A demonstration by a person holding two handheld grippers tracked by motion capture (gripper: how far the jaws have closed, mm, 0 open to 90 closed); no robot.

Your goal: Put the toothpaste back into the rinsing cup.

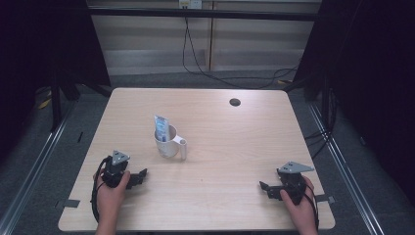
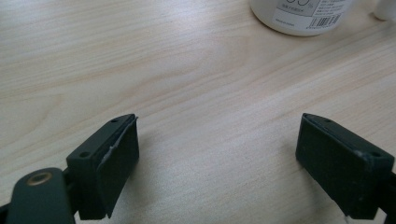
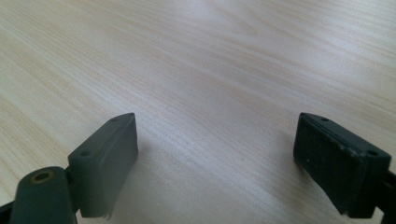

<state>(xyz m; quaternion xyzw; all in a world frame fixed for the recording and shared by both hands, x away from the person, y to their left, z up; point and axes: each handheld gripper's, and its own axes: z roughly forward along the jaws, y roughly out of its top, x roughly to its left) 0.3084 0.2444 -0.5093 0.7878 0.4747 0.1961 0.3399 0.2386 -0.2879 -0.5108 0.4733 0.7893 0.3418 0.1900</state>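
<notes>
Well, here is how it stands from my place beside the surface:

Thing in hand: a white mug [image 1: 166, 143] with a tube [image 1: 161, 128] standing inside it, a bluish-white one, its flat end up and leaning a little against the rim.
Look of the mug: plain white, smooth, handle [image 1: 183, 147] turned to the person's right and a bit toward them; in the left gripper view its base [image 2: 303, 16] carries a label with a barcode.
Place: middle of the wooden surface [image 1: 235, 147], slightly left of centre, nearer to the left gripper [image 1: 139, 177] than to the right gripper [image 1: 266, 189].
Left jaws: spread wide, nothing between them, resting low just over the wood, and the mug is just ahead.
Right jaws: also released and empty, well apart from the mug.
Risk one: I judge the tube is light and stands loosely, so a push on the mug could make it fall out.
Risk two: the mug wall is smooth and round, and a pinch off centre could let it slide or turn.
Risk three: catching the handle by accident could tip the whole mug.
</notes>
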